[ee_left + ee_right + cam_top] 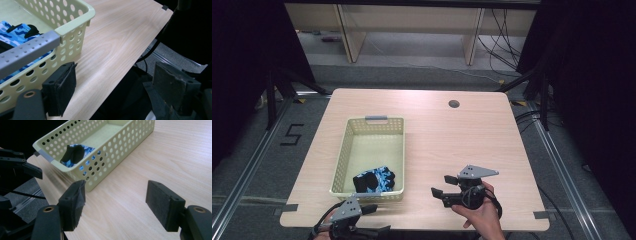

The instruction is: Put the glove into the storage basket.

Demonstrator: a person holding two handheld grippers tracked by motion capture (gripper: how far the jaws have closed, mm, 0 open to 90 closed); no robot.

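Note:
A pale yellow perforated basket (342, 150) stands on the left half of the wooden table (452, 140). A blue-and-black camouflage glove (374, 180) lies crumpled at its near end. My left gripper (377, 220) sits at the table's front edge just below the basket's near wall, open with nothing between its pads. My right gripper (442, 185) hovers to the right of the basket, pointing left, and is open and empty. In the left gripper view the basket (75, 30) and glove (15, 32) are close on the left. In the right gripper view the basket (117, 147) holds the glove (75, 153) ahead of my gripper (117, 200).
A round cable hole (454, 104) sits near the table's far edge. Grey tape marks the near corners (542, 215). Metal floor rails (242, 175) run along both sides, and pale wooden frames (352, 35) stand beyond the table. The basket's grey handle strip (30, 50) is near my left jaw.

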